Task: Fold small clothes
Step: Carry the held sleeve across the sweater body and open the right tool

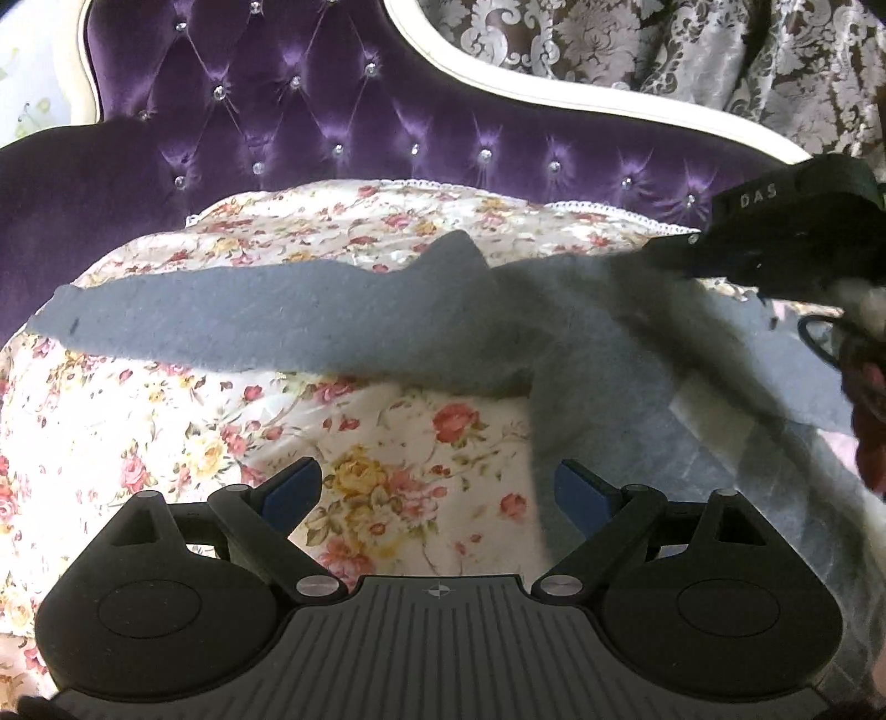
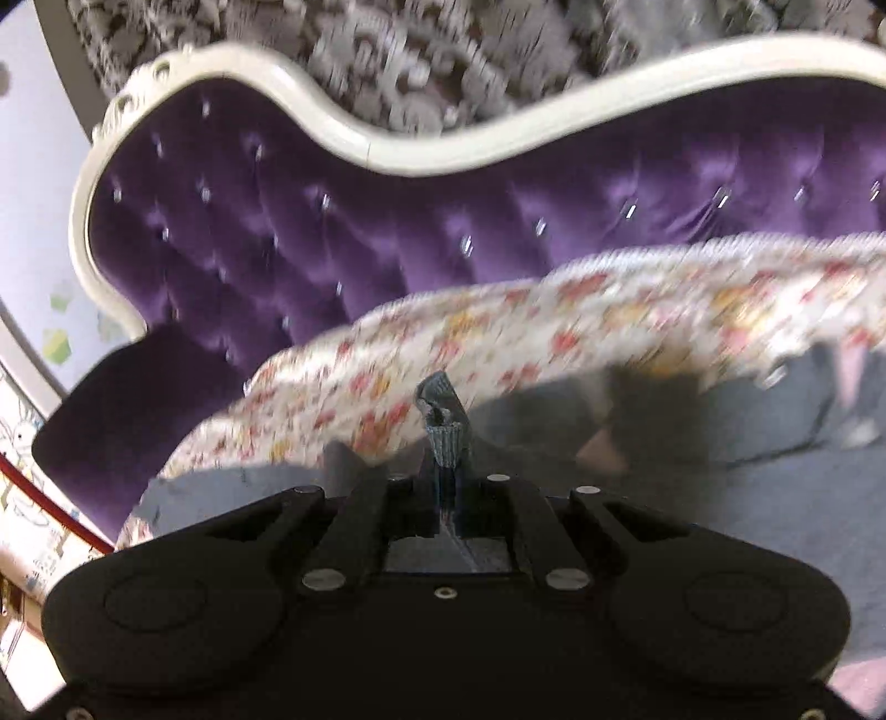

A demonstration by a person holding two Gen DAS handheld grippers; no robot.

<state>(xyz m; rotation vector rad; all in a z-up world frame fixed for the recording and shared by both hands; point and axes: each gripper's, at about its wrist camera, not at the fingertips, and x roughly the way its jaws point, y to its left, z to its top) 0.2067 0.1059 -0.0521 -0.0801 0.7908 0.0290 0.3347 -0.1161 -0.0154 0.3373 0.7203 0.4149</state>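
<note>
A small grey-blue fleece garment [image 1: 343,321] hangs in the air over the floral cover, one sleeve stretched out to the left. My right gripper [image 1: 673,246] comes in from the upper right in the left wrist view and is shut on the garment's edge. In the blurred right wrist view its jaws [image 2: 443,443] pinch a ribbed grey hem [image 2: 440,396], and the rest of the garment [image 2: 720,471] lies below. My left gripper [image 1: 437,490] is open and empty, low over the cover, with its right pad [image 1: 578,493] beside the hanging cloth.
A floral quilted cover [image 1: 166,421] lies on a sofa with a purple tufted back [image 1: 332,111] and a white frame [image 1: 498,77]. A patterned curtain [image 1: 664,39] hangs behind. A red rail [image 2: 50,498] shows at the far left of the right wrist view.
</note>
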